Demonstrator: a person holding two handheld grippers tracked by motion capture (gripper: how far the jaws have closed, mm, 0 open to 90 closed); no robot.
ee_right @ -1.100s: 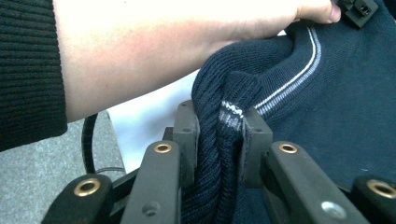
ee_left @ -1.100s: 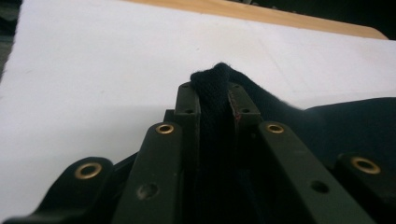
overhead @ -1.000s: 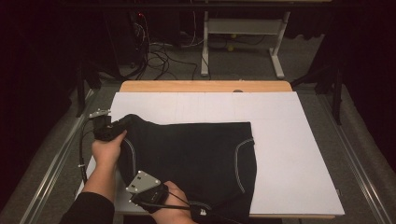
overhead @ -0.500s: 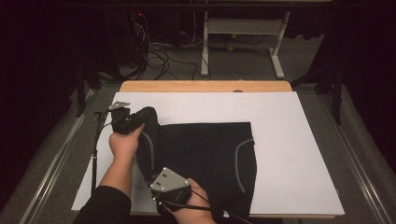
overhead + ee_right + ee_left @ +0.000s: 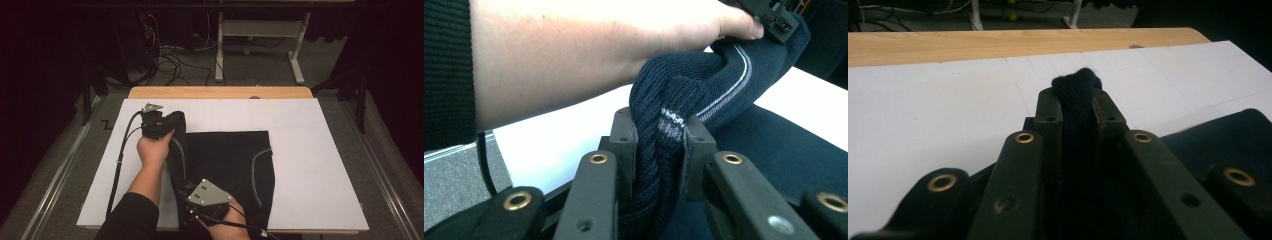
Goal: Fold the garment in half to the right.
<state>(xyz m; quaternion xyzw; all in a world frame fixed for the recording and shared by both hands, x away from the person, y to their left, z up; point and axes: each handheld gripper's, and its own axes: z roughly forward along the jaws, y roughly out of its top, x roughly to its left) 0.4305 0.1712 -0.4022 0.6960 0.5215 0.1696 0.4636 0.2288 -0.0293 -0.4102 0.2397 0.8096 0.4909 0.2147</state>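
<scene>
Tension should be kept even as the dark knitted garment [image 5: 225, 165] on the white board [image 5: 320, 165] is folded rightward, its left edge pinched by left gripper [image 5: 167, 122] and right gripper [image 5: 192, 192].

Sweater [image 5: 227, 165] lies on white sheet [image 5: 310, 150] at table ctr, folded edge lifted w/ left gripper [image 5: 167, 122] at its 10 o'clock corner, right gripper [image 5: 187, 192] at 7 o'clock, wooden strip [image 5: 220, 92] behind at 12.
</scene>
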